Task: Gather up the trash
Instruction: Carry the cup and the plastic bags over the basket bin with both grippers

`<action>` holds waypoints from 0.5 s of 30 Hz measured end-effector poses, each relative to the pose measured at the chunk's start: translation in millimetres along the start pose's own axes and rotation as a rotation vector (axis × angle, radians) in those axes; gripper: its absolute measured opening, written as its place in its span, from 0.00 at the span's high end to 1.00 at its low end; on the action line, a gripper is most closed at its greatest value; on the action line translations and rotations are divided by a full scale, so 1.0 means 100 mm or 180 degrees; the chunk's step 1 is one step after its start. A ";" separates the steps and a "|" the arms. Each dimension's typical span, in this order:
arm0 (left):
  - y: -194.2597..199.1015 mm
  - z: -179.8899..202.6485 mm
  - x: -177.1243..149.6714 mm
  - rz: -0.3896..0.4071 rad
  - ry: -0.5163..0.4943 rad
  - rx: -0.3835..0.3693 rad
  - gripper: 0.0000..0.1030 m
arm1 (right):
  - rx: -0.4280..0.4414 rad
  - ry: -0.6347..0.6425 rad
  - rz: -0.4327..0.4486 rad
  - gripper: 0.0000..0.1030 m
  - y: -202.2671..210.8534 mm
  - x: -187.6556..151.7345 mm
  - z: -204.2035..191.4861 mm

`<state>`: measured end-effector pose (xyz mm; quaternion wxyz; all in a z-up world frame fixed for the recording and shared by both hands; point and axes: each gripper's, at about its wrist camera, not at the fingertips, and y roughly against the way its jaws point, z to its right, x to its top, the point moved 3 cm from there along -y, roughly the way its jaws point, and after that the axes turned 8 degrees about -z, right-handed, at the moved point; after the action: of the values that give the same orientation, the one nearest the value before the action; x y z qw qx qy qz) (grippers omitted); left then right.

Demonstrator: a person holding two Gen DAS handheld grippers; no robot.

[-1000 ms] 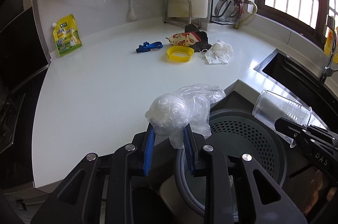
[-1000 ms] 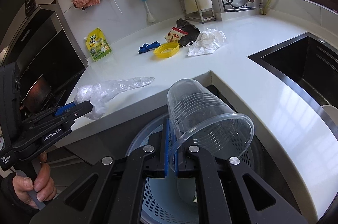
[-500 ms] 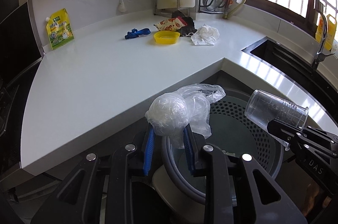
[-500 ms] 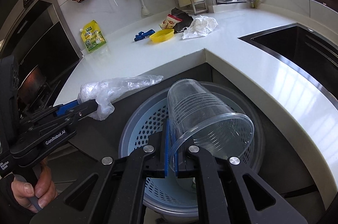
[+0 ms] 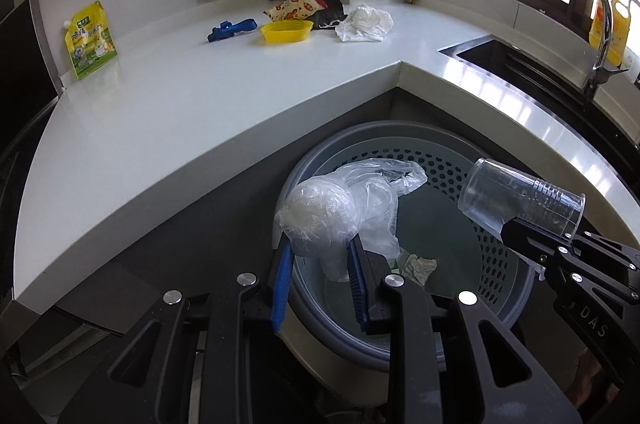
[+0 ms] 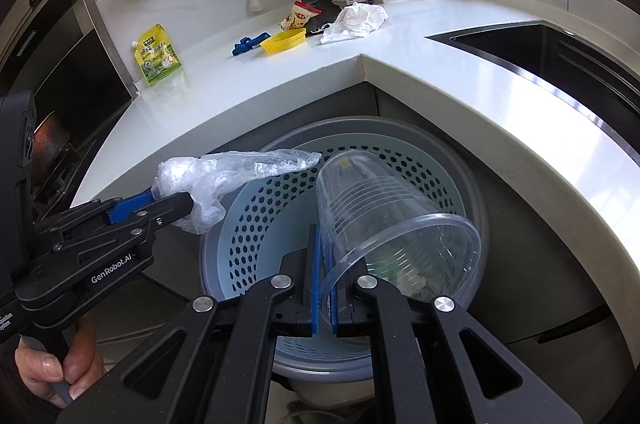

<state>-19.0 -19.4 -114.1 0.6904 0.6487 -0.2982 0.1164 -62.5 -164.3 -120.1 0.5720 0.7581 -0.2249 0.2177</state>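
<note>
My left gripper (image 5: 318,266) is clamped on a crumpled bag (image 5: 320,220), my right gripper (image 6: 325,290) pinches a clear cup's (image 6: 384,220) rim — both hang over the bin (image 5: 452,160) just below my fingertips, cup lying sideways. More trash sits far ahead on the counter (image 5: 168,112).

Two grippers holding trash over a perforated bin

The right gripper (image 6: 323,298) is pinching the rim of a clear ribbed plastic cup (image 6: 384,220), which is lying tilted above the round pale-blue perforated bin (image 6: 256,224). The left gripper (image 6: 168,202) is clamping a crumpled clear plastic bag (image 6: 224,172) over the bin's left rim, a hand (image 6: 52,372) gripping its handle.
</note>
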 end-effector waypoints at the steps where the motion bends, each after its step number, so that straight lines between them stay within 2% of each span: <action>1: -0.02 0.01 0.00 -0.0012 -0.0006 0.0007 0.75 | -0.0013 -0.0012 -0.0004 0.96 -0.01 0.00 0.01; 8: -0.13 0.03 -0.01 -0.0108 -0.0006 0.0048 0.75 | -0.0197 -0.0082 -0.0014 0.96 -0.07 -0.01 0.08; 15: -0.27 0.05 -0.03 -0.0199 -0.0006 0.0128 0.75 | -0.0383 0.0024 -0.0032 0.96 -0.16 -0.05 0.08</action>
<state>-7.4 -27.3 -138.3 0.6803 0.6715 -0.2761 0.1001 -56.7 -168.0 -137.5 0.6185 0.7227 -0.2317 0.2038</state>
